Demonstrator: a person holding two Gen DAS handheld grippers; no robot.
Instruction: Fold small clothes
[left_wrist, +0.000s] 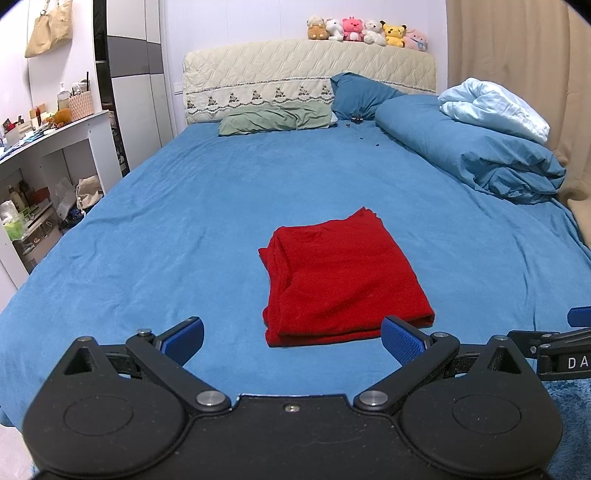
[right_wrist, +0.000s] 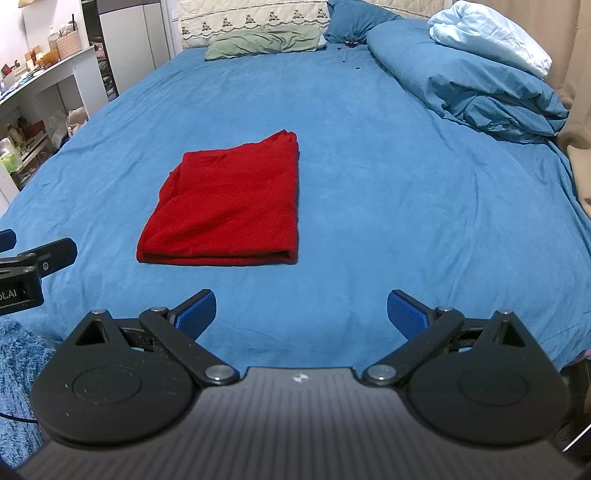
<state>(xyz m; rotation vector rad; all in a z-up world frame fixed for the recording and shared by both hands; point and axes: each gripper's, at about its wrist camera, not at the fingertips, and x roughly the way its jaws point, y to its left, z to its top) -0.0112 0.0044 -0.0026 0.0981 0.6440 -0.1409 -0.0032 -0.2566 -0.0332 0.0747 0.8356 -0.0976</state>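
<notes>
While both tools hover low over the near edge of the bed, the left gripper (left_wrist: 291, 338) has its blue pads spread wide with nothing between them, and the right gripper (right_wrist: 301, 314) is splayed just as wide and just as empty. Straight ahead at twelve o'clock of the left gripper lies the red garment (left_wrist: 341, 277), folded into a neat rectangle flat on the blue bedsheet (left_wrist: 166, 221); from the right wrist it sits up at eleven o'clock (right_wrist: 229, 206), apart from both sets of fingers. Farther back, at two o'clock, a rolled blue duvet (left_wrist: 480, 155); at twelve, a green pillow (left_wrist: 275, 118) and plush toys (left_wrist: 365, 32) along the headboard (left_wrist: 295, 70).
</notes>
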